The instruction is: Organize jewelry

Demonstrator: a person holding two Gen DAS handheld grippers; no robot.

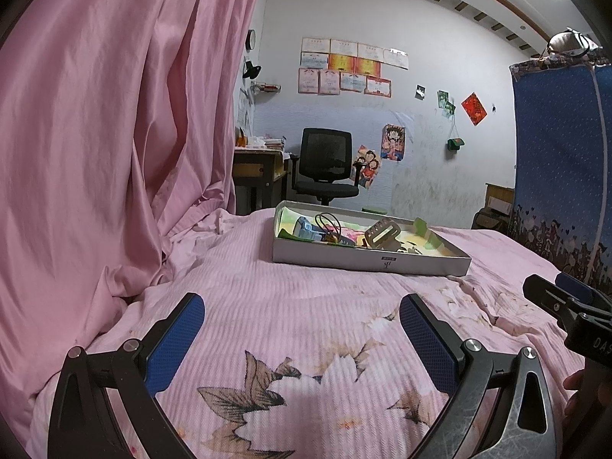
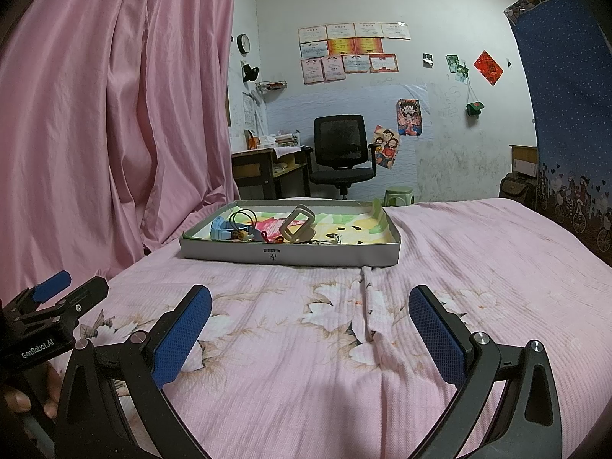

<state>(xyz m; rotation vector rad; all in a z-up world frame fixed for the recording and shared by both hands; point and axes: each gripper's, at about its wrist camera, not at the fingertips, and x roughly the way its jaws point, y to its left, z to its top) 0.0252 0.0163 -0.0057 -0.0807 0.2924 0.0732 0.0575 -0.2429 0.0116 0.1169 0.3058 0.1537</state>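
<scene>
A shallow grey box (image 1: 367, 262) (image 2: 290, 256) lies on the pink bedspread, farther up the bed than both grippers. Inside it sit a beige hair claw (image 1: 382, 234) (image 2: 297, 224), a light blue clip (image 1: 307, 228) (image 2: 221, 228), dark hair ties (image 1: 328, 222) (image 2: 243, 215) and small trinkets. My left gripper (image 1: 302, 338) is open over the bedspread, nothing between its blue pads. My right gripper (image 2: 310, 327) is open too, also holding nothing, and it shows at the right edge of the left wrist view. The left gripper's tip shows at the left of the right wrist view.
A pink curtain (image 1: 114, 134) (image 2: 107, 114) hangs along the bed's left side. A blue patterned cloth (image 1: 562, 176) (image 2: 573, 114) hangs on the right. Beyond the bed stand a black office chair (image 2: 342, 153), a wooden desk (image 2: 264, 168) and a green stool (image 2: 398, 195).
</scene>
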